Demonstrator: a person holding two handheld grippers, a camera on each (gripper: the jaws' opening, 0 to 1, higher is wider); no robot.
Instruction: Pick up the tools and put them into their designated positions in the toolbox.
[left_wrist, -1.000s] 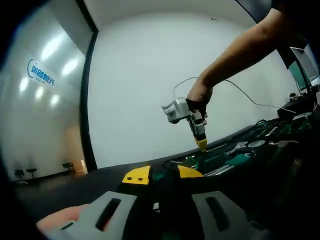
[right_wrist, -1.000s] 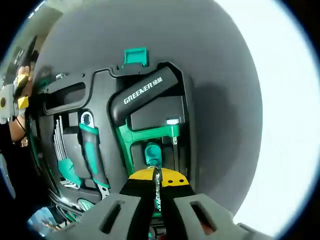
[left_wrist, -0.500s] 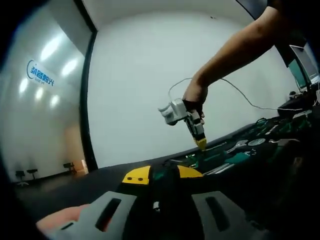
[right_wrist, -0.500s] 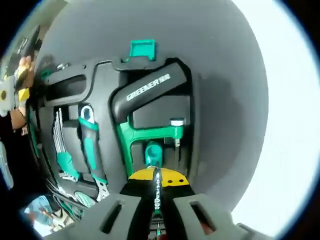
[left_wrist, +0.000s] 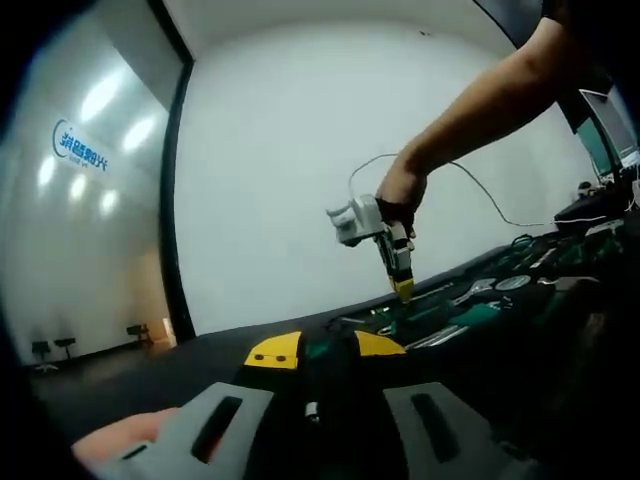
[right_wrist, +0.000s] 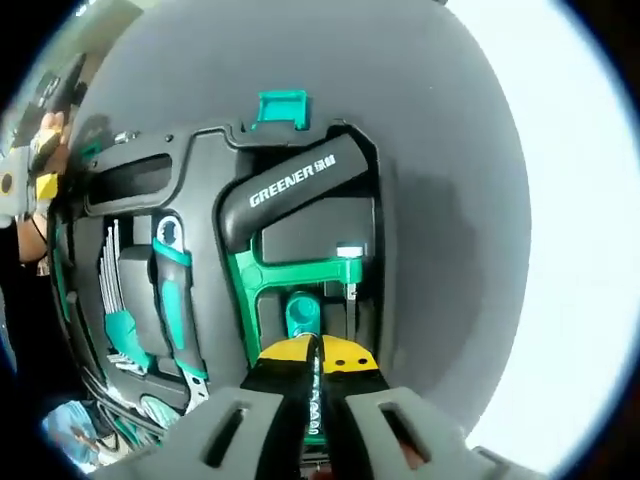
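Little has changed over the last second: the right gripper (right_wrist: 312, 385) has wavered slightly above the toolbox (right_wrist: 200, 150), drifting a touch and coming back, while the left gripper (left_wrist: 312, 395) has held its place.

In the right gripper view the fingers (right_wrist: 290, 400) are pressed together on a thin, marked metal blade (right_wrist: 312, 372) that runs up between them toward 12 o'clock — most likely a hacksaw blade or a similar narrow tool. Its tip points at the green hacksaw frame (right_wrist: 295, 275), which lies in its moulded slot just beyond, with the black handle lettered GREENER (right_wrist: 290, 185) above it. At 9 o'clock from the frame an adjustable wrench (right_wrist: 172, 285) sits in its recess, and further out a set of hex keys (right_wrist: 115, 300) is bedded down. A teal latch (right_wrist: 282, 106) stands at the box's far edge, at 12 o'clock.

In the left gripper view the fingers (left_wrist: 420, 425) look drawn close, but dark shapes between them hide whether anything is held — I cannot tell. Beyond, at 1 o'clock, the person's hand (left_wrist: 400, 190) holds the other gripper (left_wrist: 402, 288) tip-down over the bench (left_wrist: 200, 360).

By my reading the task is well along: several tools are seated, and the blade is not yet released.
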